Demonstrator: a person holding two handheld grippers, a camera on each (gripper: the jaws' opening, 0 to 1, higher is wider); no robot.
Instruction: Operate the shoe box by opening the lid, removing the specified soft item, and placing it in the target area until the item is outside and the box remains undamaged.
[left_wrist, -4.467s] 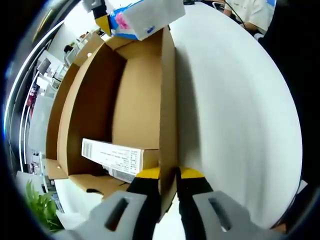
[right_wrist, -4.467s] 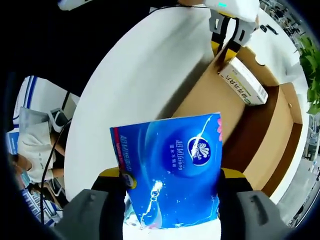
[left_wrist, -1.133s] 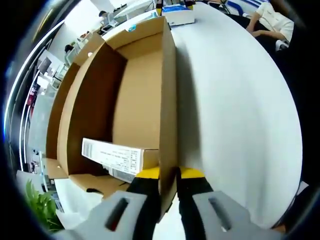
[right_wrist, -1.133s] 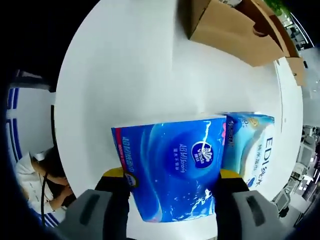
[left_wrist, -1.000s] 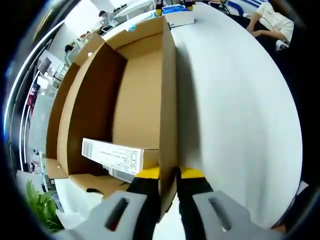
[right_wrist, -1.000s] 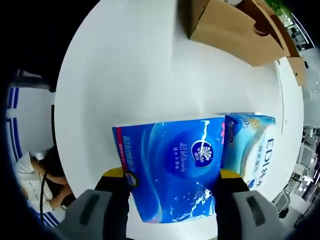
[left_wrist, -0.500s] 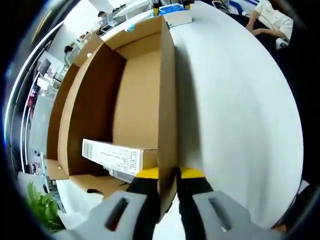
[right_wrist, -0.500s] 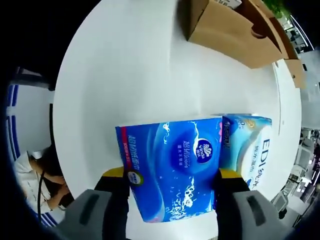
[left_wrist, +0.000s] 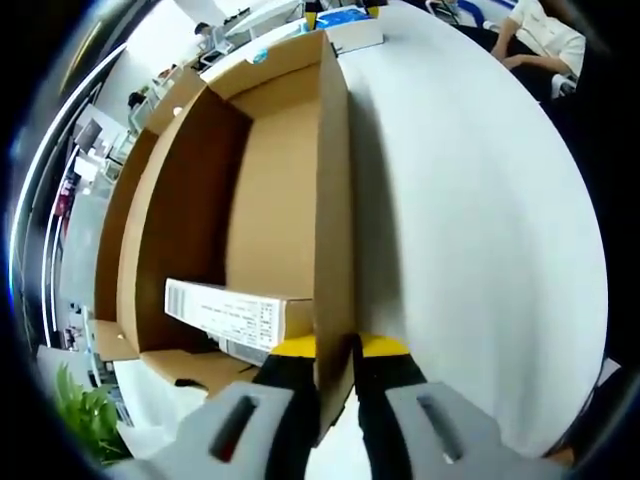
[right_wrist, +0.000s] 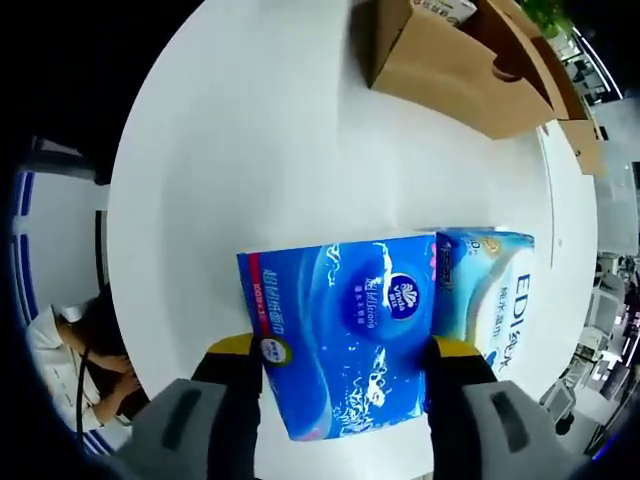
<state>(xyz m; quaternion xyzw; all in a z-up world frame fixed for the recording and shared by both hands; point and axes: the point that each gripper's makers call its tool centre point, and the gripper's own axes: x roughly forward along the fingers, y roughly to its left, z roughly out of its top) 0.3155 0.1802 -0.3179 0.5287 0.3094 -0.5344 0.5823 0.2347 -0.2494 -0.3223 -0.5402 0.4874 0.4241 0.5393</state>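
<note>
Gripping: right gripper (right_wrist: 345, 365) clamps blue tissue pack (right_wrist: 345, 345) — touching second pack (right_wrist: 490, 290).
Left gripper (left_wrist: 335, 350): pinches shoe box (left_wrist: 270, 200) wall — open table (left_wrist: 470, 230) alongside.

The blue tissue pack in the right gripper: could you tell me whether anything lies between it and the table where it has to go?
Nothing visible does. The blue tissue pack sits between the right gripper's jaws over bare white table, with a second pack right beside it and the box well away.
</note>
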